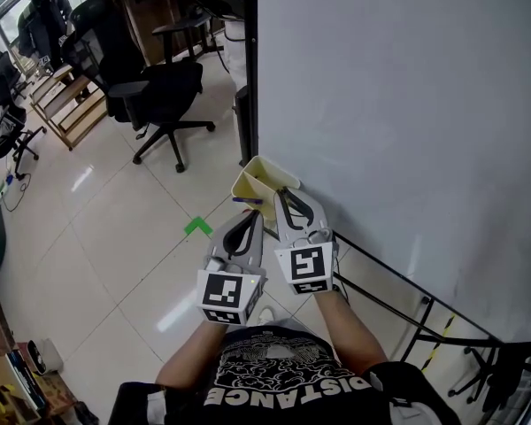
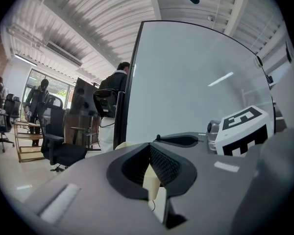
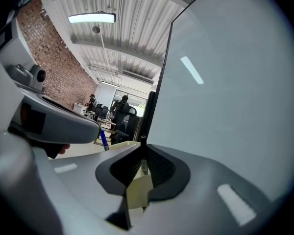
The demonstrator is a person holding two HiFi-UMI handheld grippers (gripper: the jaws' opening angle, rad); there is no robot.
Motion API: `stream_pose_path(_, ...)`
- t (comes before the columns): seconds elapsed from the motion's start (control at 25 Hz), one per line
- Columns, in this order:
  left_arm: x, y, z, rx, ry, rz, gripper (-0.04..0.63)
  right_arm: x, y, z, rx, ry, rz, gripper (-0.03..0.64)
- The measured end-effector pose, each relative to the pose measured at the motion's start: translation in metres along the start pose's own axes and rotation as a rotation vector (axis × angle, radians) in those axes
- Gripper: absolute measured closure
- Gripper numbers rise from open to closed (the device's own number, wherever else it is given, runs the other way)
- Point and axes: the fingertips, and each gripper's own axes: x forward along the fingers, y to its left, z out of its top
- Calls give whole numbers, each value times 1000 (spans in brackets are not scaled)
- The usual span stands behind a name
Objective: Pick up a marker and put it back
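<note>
Honestly, the grip is the weak spot. Your right hand-held gripper [image 1: 286, 195] is pinching a slim black marker [image 3: 143, 153] right at the pad tips, with the marker upright and its top poking above the jaws. A hold that narrow lets it swivel or slide out if you roll your wrist or bump anything. I can't tell whether its lower end still sits in the tray.

Your left hand-held gripper [image 1: 246, 221] is pressed together on nothing and sits just beside the right one, so a nudge between the two could knock the marker loose.

Just past the jaws is the cream tray [image 1: 267, 173], sitting against the edge of the whiteboard [image 1: 398, 104]. It holds a blue marker [image 1: 246, 200] leaning toward your left side. Coming down crooked could catch the rim or tip the blue one out onto the floor.

Beyond that there's only an office chair [image 1: 164, 91], well apart.
</note>
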Motion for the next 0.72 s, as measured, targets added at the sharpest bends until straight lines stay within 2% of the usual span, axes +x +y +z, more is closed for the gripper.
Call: stream_pose_path(0.72, -35, -8, 10, -4, -33, -26, 589, -37, 8, 61, -75, -144, -82, 584)
